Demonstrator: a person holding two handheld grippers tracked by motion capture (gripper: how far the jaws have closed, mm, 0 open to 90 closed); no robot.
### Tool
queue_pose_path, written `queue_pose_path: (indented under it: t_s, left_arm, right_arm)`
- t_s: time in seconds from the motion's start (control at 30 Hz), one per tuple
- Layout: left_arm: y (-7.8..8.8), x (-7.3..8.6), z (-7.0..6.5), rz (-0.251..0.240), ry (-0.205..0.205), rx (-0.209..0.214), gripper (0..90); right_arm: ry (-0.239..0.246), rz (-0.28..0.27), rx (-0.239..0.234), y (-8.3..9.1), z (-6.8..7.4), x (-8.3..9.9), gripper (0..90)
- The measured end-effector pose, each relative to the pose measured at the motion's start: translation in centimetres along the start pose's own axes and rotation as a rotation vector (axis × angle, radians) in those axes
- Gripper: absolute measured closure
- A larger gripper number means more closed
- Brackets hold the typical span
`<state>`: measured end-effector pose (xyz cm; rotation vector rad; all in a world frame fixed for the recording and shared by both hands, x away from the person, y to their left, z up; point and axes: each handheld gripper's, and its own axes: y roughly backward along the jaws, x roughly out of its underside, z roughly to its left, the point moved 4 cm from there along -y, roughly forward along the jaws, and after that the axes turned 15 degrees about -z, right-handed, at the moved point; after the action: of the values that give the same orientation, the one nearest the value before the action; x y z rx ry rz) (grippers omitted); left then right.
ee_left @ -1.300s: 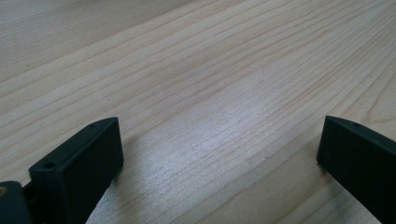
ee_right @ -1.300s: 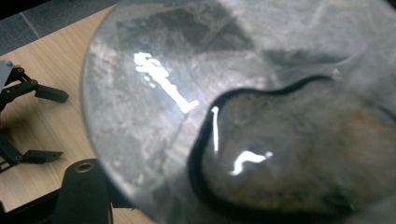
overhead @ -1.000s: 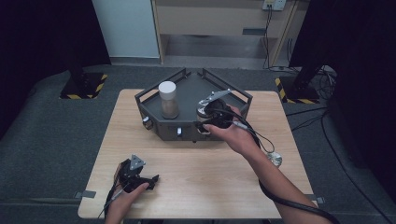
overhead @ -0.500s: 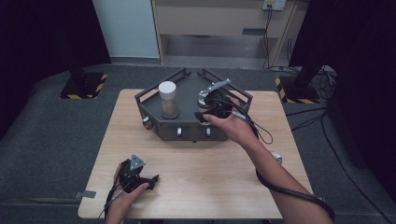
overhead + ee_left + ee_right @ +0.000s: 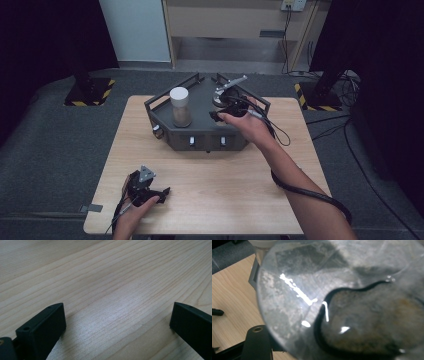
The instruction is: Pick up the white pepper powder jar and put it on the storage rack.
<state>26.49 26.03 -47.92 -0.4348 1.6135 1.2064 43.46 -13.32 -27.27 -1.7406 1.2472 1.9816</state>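
Note:
A dark grey tray-like unit [image 5: 200, 135] stands at the table's far middle. On it is a jar [image 5: 179, 106] with a white lid and brown powder. My right gripper [image 5: 218, 115] hovers over the unit's right part, shut on a shiny metal scoop [image 5: 223, 95] whose handle points up and to the right. In the right gripper view the scoop's bowl [image 5: 312, 290] looms close with brown powder [image 5: 372, 325] in it, hiding all but one finger [image 5: 258, 340]. My left gripper [image 5: 152, 192] rests on the table near the front left, open, with bare wood between its jaws [image 5: 117, 317].
The wooden table [image 5: 225, 190] is bordered by grey floor mats. Small knobs [image 5: 191, 143] line the unit's front face. The right gripper's black cable [image 5: 300, 187] trails along the right forearm. Dark curtains and a cabinet stand behind.
My right gripper has moved away from the person, further over the unit, carrying the scoop with it. The left gripper has stayed where it was.

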Motion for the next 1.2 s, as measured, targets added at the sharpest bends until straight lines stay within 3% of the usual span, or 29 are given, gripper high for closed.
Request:
queue_pose_path:
  t_s: [0.57, 1.2]
  left_arm:
    - [0.0, 0.0, 0.0, 0.001, -0.001, 0.0, 0.0]
    - [0.0, 0.0, 0.0, 0.001, -0.001, 0.001, 0.0]
  right_arm:
    - [-0.004, 0.003, 0.011, -1.5, -0.8, -1.2, 30.9]
    - [-0.03, 0.02, 0.016, -3.9, -1.1, -1.0, 30.9]
